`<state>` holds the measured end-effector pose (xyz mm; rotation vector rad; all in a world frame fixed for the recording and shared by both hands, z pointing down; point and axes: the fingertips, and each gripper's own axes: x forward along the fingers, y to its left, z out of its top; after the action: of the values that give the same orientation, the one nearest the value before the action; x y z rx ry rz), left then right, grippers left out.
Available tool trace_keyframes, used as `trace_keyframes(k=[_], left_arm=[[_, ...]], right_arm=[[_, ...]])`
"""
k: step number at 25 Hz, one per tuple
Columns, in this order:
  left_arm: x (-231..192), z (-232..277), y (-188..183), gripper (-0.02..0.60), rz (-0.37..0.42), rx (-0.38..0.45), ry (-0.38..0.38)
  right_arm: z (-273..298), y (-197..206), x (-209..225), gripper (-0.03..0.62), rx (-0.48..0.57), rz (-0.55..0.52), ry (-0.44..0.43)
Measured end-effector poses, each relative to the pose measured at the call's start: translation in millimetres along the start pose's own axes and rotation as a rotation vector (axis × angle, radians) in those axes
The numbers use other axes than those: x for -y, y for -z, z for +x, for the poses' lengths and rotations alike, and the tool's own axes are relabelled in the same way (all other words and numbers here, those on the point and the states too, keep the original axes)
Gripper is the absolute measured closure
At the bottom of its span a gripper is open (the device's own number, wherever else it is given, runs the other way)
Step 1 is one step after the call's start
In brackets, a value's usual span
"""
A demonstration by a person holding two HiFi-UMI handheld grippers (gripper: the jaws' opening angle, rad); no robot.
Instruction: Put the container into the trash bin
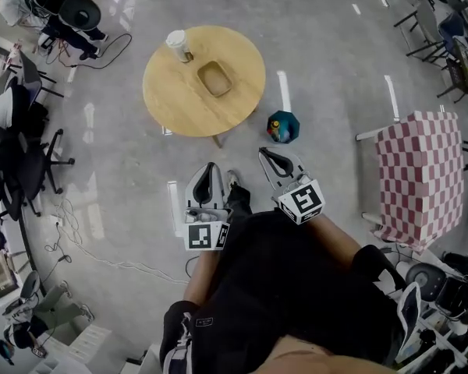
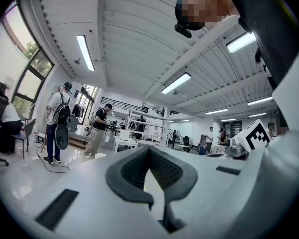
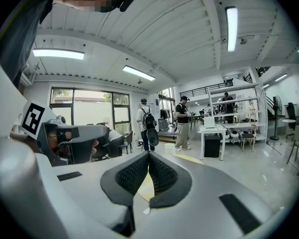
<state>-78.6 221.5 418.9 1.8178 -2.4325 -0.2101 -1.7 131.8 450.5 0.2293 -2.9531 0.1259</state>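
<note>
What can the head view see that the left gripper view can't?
Only the head view shows the container, a cup near it, and the trash bin. Only the left gripper view shows the ceiling lights. Both show the left gripper, with its jaws shut and nothing held.

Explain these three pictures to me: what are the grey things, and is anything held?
A person holds a two-jaw gripper in each hand; there is no robot arm. The downward picture comes from a head camera: left gripper, right gripper. The other two come from cameras riding on each gripper, looking along its jaws. Both are shut and empty. The round table bears a paper cup and a shallow brown container; the bin stands on the floor beside it.
</note>
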Motion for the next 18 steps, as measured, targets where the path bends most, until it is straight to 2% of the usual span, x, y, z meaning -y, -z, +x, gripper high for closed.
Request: trace_keyframes(k=[7, 18], left_arm=[[-65, 43, -3, 0.574, -0.017, -0.008, 0.055], [-114, 92, 6, 0.574, -0.052, -0.031, 0.034]], right_arm=[[86, -5, 9, 0.568, -0.042, -0.040, 0.022], [164, 18, 45, 0.568, -0.147, -0.069, 0.005]])
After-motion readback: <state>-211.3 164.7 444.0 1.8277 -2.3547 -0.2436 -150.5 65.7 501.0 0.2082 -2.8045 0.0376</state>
